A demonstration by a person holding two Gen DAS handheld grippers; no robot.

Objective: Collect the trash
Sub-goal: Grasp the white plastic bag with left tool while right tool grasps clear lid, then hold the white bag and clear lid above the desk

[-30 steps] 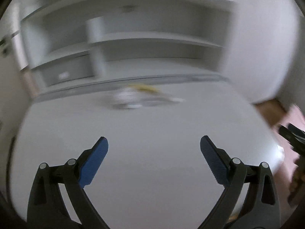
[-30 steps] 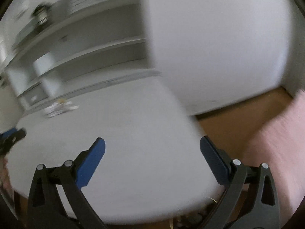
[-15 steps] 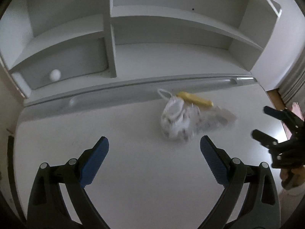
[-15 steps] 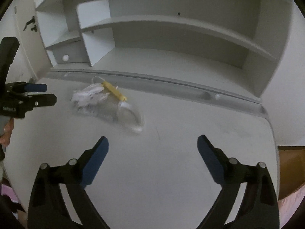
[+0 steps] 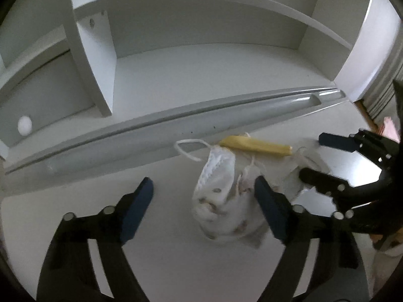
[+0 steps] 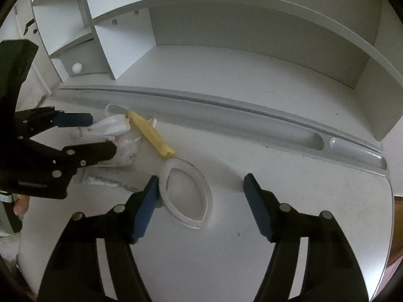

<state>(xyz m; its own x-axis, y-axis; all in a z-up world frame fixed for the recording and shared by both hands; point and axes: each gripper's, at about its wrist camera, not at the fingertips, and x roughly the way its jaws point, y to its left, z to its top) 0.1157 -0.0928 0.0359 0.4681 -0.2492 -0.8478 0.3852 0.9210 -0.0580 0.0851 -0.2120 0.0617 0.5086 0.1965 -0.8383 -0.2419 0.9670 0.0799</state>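
A small pile of trash lies on the white desk [image 5: 176,264] by its back groove: a crumpled white face mask with tissue [image 5: 219,196], a yellow wrapper [image 5: 254,144] and a white ring-shaped strip [image 6: 181,164]. My left gripper [image 5: 204,196] points down over the mask, which lies between its closing jaws, close to the right finger. My right gripper [image 6: 201,193] is closing too, with the ring between its jaws against the left finger. Each gripper shows in the other's view: the right gripper [image 5: 314,157] at the pile's right side, the left gripper [image 6: 100,136] around the mask [image 6: 110,127].
A white shelf unit [image 6: 226,37] rises behind the desk, with a drawer and round knob [image 5: 24,125] at the left. A long grey pen groove [image 6: 252,123] runs along the back. The desk's rounded right edge [image 6: 389,226] drops to a wooden floor.
Both grippers have come forward and down onto the trash pile, which now lies between their fingers. Both pairs of jaws have narrowed.
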